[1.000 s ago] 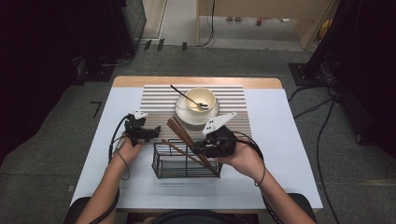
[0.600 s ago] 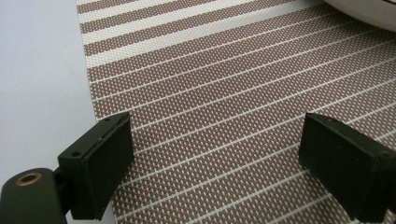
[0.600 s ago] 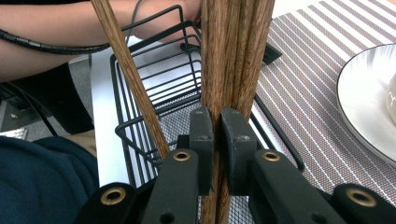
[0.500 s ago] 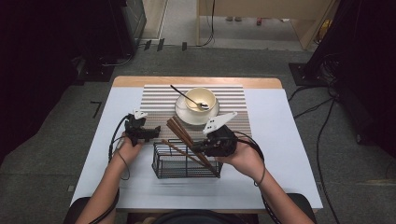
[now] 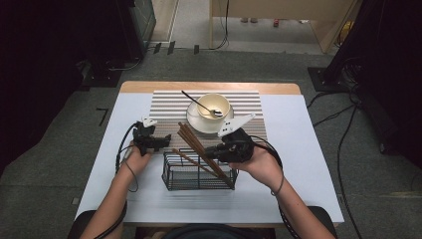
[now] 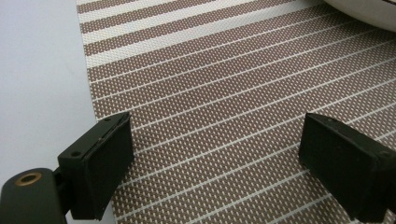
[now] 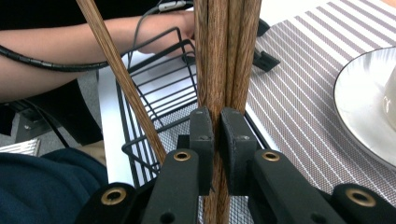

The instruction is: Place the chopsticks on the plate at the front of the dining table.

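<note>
Clamping a bundle of brown chopsticks, the right gripper has its jaws pinched tight on them w/ the sticks leaning out of the wire basket near the tabletop's front edge. One more chopstick slants apart, inside the basket. Left gripper hangs wide open, nothing btwn its jaws, over the striped mat by its left edge.

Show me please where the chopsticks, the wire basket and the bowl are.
chopsticks point(image 7: 224, 56), right gripper view, on the bundled shafts above the fingers.
wire basket point(image 5: 171, 177), high view, on its left wall.
bowl point(image 5: 224, 102), high view, on its right rim.
</note>
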A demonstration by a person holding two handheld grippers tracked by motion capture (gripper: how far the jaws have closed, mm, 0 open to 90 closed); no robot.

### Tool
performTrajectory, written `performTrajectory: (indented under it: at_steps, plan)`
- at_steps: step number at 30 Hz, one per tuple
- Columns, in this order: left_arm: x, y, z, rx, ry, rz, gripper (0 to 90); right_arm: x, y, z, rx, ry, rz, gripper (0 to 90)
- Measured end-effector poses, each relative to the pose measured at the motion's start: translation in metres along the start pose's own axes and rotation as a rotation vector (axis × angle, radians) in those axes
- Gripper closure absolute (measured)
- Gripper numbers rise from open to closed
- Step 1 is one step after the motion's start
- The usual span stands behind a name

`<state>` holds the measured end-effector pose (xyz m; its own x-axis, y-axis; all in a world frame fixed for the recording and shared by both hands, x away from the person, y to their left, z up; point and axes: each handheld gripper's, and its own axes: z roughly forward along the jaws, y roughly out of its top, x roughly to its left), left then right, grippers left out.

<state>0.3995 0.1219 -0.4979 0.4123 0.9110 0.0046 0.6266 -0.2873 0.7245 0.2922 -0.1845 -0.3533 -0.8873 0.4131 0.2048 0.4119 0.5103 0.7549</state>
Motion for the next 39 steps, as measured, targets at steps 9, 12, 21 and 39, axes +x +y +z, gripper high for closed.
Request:
performTrajectory:
  at_steps: [9, 12, 21, 39]
  plan:
    - [0.000, 0.000, 0.000, 0.000, 0.000, 0.000, 10.2, 0.001, 0.008, -0.005, 0.007, -0.016, 0.002, 85.2]
    - [0.000, 0.000, 0.000, -0.001, 0.000, -0.002, 10.2, 0.002, 0.013, -0.008, -0.007, -0.019, 0.000, 85.2]
    - [0.000, 0.000, 0.000, -0.001, 0.000, -0.001, 10.2, 0.003, 0.027, -0.010, 0.005, -0.016, -0.006, 85.2]
    - [0.000, 0.000, 0.000, 0.000, 0.000, -0.001, 10.2, 0.003, 0.050, -0.012, 0.037, -0.021, -0.020, 85.2]
